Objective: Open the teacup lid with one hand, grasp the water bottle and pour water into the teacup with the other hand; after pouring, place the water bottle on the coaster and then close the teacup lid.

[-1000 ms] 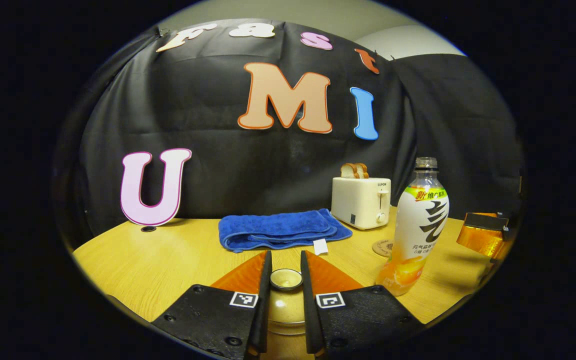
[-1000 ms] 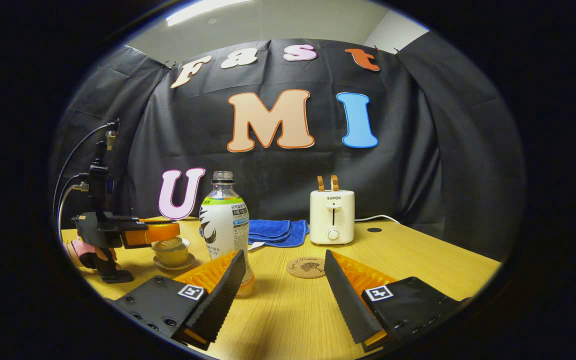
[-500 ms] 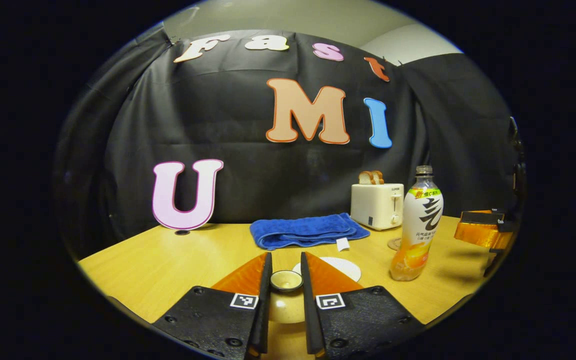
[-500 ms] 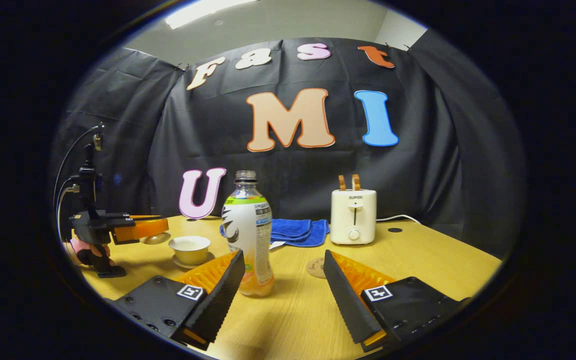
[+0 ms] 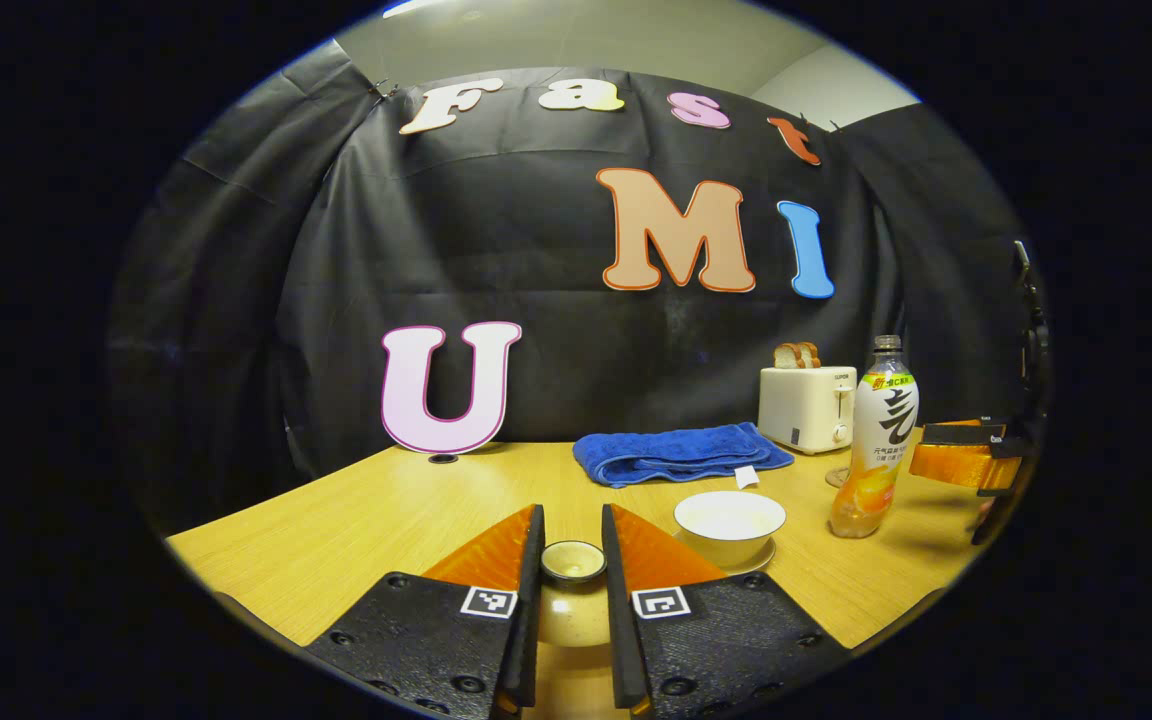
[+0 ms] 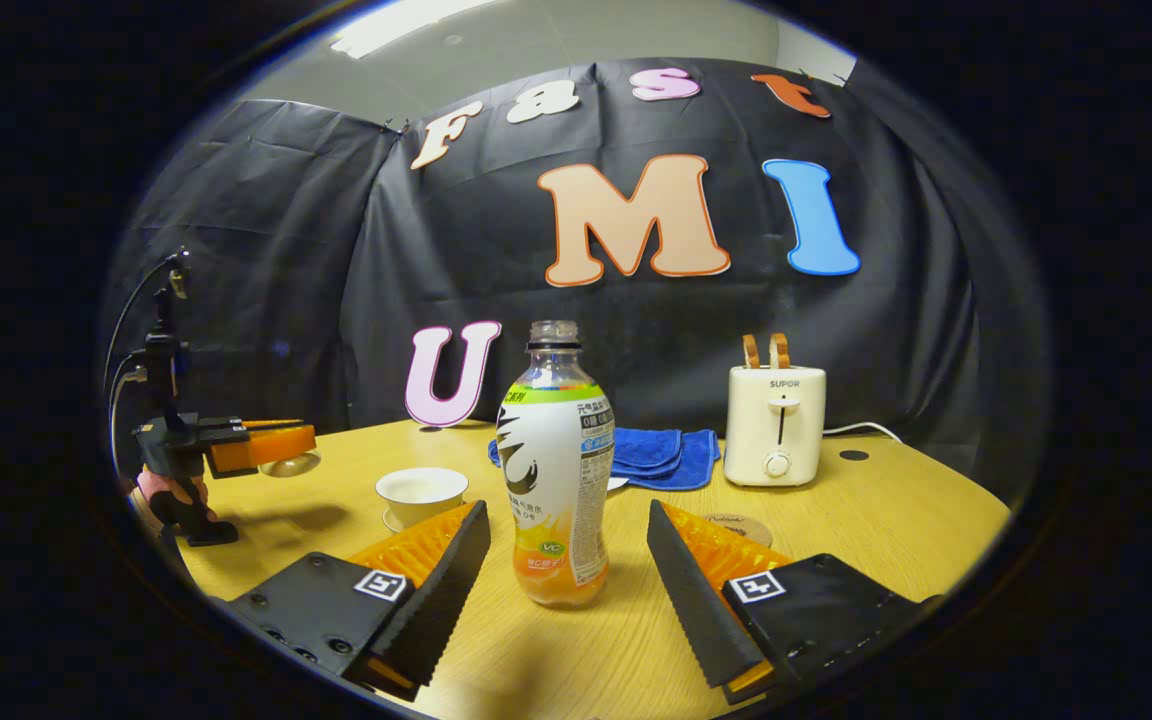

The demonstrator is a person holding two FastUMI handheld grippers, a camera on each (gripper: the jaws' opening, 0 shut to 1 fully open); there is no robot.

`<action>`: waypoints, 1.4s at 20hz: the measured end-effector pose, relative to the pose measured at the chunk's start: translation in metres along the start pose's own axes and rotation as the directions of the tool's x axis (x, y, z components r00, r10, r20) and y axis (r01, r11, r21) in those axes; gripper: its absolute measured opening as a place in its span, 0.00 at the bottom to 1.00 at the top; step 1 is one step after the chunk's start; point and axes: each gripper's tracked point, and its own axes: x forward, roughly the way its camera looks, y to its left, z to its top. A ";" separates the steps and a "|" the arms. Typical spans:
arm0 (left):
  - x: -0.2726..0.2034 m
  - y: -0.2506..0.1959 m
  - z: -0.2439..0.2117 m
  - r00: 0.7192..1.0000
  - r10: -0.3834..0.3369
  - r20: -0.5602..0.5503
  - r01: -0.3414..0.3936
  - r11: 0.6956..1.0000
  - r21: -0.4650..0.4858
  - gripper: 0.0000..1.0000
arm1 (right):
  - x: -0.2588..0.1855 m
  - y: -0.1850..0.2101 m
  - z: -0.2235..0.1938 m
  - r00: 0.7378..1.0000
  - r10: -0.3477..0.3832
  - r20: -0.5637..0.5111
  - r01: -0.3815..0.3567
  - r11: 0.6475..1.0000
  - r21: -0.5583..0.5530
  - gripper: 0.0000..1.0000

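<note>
Lid lifted clear, bottle lined up for the grab.

The left hand-held gripper point(image 5: 572, 560) pinches the teacup lid point(image 5: 573, 561) by its knob, fingers nearly closed on it, held off to one side; the uncovered teacup point(image 5: 730, 519) sits on the tabletop point(image 5: 356, 520) at its 2 o'clock. The right hand-held gripper point(image 6: 568, 565) is spread wide and empty, with the water bottle point(image 6: 556, 470) upright at 12 o'clock, just ahead between the fingers, its long axis vertical. The right one is nearer, so a straight advance and squeeze looks next. The coaster point(image 6: 738, 528) lies at 1 o'clock.
</note>
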 end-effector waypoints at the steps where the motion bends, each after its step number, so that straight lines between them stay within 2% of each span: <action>1: -0.002 0.006 0.000 1.000 0.010 -0.001 -0.010 1.000 0.002 0.28 | 0.004 0.001 -0.001 1.000 0.003 -0.012 -0.003 1.000 0.001 0.95; 2: -0.003 0.010 0.000 1.000 0.018 0.000 -0.018 1.000 0.000 0.27 | 0.008 0.002 0.000 1.000 0.003 -0.014 -0.003 1.000 0.002 0.95; 3: -0.004 0.013 0.000 1.000 0.026 -0.001 -0.026 1.000 0.001 0.27 | 0.013 0.004 0.000 1.000 0.003 -0.016 -0.003 1.000 0.002 1.00; 4: -0.004 0.014 0.000 1.000 0.029 -0.002 -0.029 1.000 0.000 0.27 | 0.017 0.006 -0.001 1.000 0.003 -0.022 -0.003 1.000 0.000 0.95; 5: -0.005 0.016 -0.001 1.000 0.028 -0.001 -0.028 1.000 0.001 0.27 | 0.021 0.006 -0.004 1.000 0.002 -0.031 -0.003 1.000 -0.001 1.00; 6: -0.004 0.016 -0.001 1.000 0.024 -0.002 -0.024 1.000 0.001 0.27 | 0.026 0.005 -0.005 0.999 -0.006 -0.042 0.006 1.000 -0.001 0.95; 7: -0.005 0.015 -0.002 1.000 0.014 -0.005 -0.014 1.000 0.001 0.27 | 0.031 0.006 -0.006 0.998 -0.018 -0.054 0.018 1.000 0.000 1.00; 8: -0.004 0.014 -0.002 1.000 0.006 -0.003 -0.006 1.000 0.000 0.27 | 0.034 0.003 -0.008 0.997 -0.036 -0.068 0.036 0.999 0.000 0.95; 9: -0.004 0.016 -0.001 1.000 0.007 -0.002 -0.007 1.000 0.000 0.27 | 0.038 0.002 -0.011 0.995 -0.051 -0.082 0.052 0.999 -0.001 0.99; 10: -0.003 0.018 -0.002 1.000 0.014 -0.006 -0.014 1.000 0.000 0.27 | 0.042 0.000 -0.012 0.994 -0.063 -0.091 0.063 0.998 -0.001 0.95; 11: -0.004 0.020 -0.003 1.000 0.018 -0.006 -0.018 1.000 0.001 0.27 | 0.046 0.001 -0.014 0.992 -0.072 -0.102 0.072 0.997 -0.004 0.95; 12: -0.004 0.020 -0.002 1.000 0.020 -0.005 -0.020 1.000 0.001 0.27 | 0.050 0.003 -0.016 0.990 -0.072 -0.119 0.071 0.997 -0.011 0.99; 13: -0.003 0.020 -0.002 1.000 0.023 -0.005 -0.023 1.000 0.000 0.27 | 0.053 0.003 -0.019 0.988 -0.080 -0.135 0.079 0.997 -0.016 0.98; 14: -0.003 0.021 -0.002 1.000 0.026 -0.006 -0.026 1.000 0.000 0.27 | 0.053 0.004 -0.020 0.985 -0.085 -0.150 0.084 0.996 -0.013 0.96; 17: -0.003 0.020 -0.002 1.000 0.027 -0.007 -0.027 1.000 -0.001 0.27 | 0.058 0.001 -0.023 0.979 -0.121 -0.167 0.119 0.993 -0.023 0.72; 19: -0.004 0.020 -0.002 1.000 0.027 -0.007 -0.027 1.000 -0.001 0.27 | 0.059 0.001 -0.024 0.977 -0.139 -0.165 0.134 0.990 -0.038 0.72; 20: -0.004 0.020 -0.002 1.000 0.027 -0.007 -0.027 1.000 -0.001 0.27 | 0.058 0.001 -0.023 0.976 -0.146 -0.163 0.141 0.989 -0.045 0.65; 25: -0.003 0.022 -0.003 0.999 0.034 -0.009 -0.034 0.999 -0.002 0.27 | 0.051 -0.007 -0.017 0.967 -0.198 -0.163 0.183 0.978 -0.100 0.65; 26: -0.004 0.022 -0.003 0.999 0.034 -0.009 -0.034 0.999 -0.002 0.27 | 0.051 -0.011 -0.012 0.965 -0.212 -0.157 0.193 0.973 -0.126 0.53; 28: -0.003 0.022 -0.003 0.999 0.035 -0.008 -0.035 0.999 -0.002 0.27 | 0.048 -0.019 0.001 0.960 -0.248 -0.128 0.216 0.952 -0.219 0.54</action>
